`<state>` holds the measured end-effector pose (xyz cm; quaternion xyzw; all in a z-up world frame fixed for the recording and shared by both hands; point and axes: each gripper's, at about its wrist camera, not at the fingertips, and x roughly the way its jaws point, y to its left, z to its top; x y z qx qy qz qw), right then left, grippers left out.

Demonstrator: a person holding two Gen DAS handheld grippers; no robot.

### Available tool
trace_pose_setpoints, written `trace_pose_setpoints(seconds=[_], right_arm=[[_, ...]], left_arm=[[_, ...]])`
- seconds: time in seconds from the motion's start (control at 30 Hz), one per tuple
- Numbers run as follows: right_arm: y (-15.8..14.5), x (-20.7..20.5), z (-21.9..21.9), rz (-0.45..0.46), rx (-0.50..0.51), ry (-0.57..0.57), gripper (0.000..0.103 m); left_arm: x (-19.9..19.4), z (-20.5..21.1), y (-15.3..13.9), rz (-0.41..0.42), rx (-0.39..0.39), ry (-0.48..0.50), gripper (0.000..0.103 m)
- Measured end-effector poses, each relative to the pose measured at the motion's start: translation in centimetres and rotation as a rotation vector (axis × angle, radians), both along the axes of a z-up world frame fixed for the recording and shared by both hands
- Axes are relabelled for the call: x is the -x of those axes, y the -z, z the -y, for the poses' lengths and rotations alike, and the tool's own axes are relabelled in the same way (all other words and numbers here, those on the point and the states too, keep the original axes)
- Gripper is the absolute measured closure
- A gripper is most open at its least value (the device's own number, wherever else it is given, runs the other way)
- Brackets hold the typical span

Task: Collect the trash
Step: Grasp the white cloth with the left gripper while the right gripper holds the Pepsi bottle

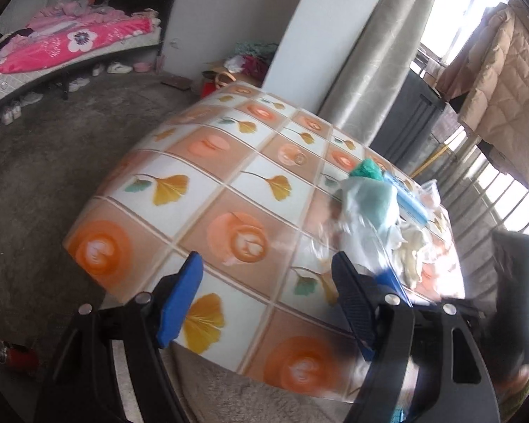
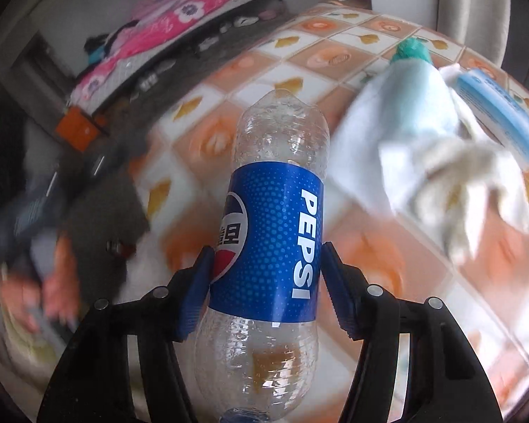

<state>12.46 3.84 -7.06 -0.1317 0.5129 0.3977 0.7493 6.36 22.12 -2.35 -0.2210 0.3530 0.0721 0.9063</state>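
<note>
Bedroom floor and a pink-quilted bed [image 1: 70, 40] lie behind a table [image 1: 208, 190] in a tiled floral cloth. Right gripper [image 2: 266, 282] clamps an empty Pepsi bottle [image 2: 275, 232] by its blue label, above the cloth. Left gripper [image 1: 266, 296] is spread wide, grasping nothing, just beside a clear bag [image 1: 366, 218] of trash on the table.
</note>
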Motion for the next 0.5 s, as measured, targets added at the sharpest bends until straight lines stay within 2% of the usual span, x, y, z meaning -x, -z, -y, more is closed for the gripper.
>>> trace_pose_setpoints(seconds=[0.1, 0.2, 0.4, 0.5], right_arm=[[-0.2, 1.8, 3.4, 0.030, 0.030, 0.003, 0.046], [-0.3, 2.6, 7.8, 0.029, 0.058, 0.068, 0.046], [-0.7, 1.6, 16.8, 0.006, 0.073, 0.329, 0.046], [-0.7, 0.2, 20.1, 0.010, 0.039, 0.485, 0.046]], left_arm=[[-0.9, 1.0, 0.1, 0.004, 0.009, 0.043, 0.030], [-2.0, 2.1, 0.0, 0.013, 0.029, 0.085, 0.030], [-4.8, 4.9, -0.8, 0.056, 0.066, 0.179, 0.030], [-6.3, 6.9, -1.4, 0.079, 0.077, 0.243, 0.036]])
